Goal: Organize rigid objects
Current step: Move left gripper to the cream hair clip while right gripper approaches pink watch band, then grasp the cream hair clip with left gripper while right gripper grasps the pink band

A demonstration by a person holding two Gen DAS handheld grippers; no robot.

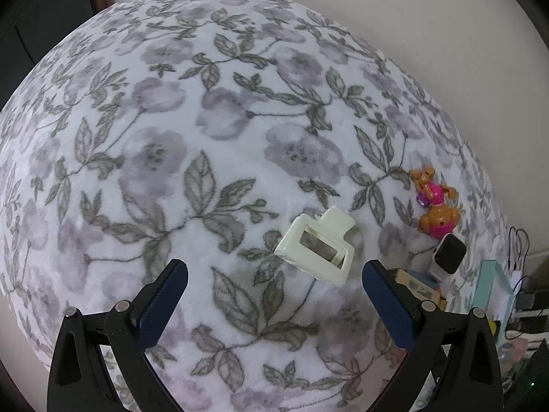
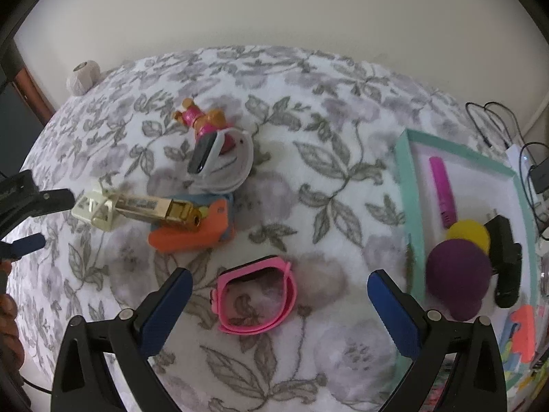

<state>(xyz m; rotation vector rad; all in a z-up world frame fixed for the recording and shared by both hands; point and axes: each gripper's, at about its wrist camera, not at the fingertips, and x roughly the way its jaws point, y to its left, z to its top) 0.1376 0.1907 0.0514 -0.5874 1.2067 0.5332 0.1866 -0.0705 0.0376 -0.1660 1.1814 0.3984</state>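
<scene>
A cream hair claw clip (image 1: 317, 249) lies on the floral blanket (image 1: 171, 171), just ahead of my open left gripper (image 1: 274, 274) and a little right of its centre line. In the right wrist view a pink watch band (image 2: 255, 297) lies between the blue fingertips of my open right gripper (image 2: 279, 285), nothing gripped. A teal-rimmed tray (image 2: 406, 185) at the right holds a magenta pen (image 2: 442, 189), a yellow ball (image 2: 468, 235), a purple ball-shaped thing (image 2: 458, 279) and a black device (image 2: 506, 261). The left gripper (image 2: 24, 219) shows at the left edge beside the clip (image 2: 92, 211).
Ahead lie a gold box (image 2: 154, 207) on an orange block (image 2: 192, 235), a white smartwatch (image 2: 219, 161) and an orange-pink toy figure (image 2: 200, 120). Cables (image 2: 497, 120) run along the wall at the right. A knitted ball (image 2: 82, 75) sits at the bed's far corner.
</scene>
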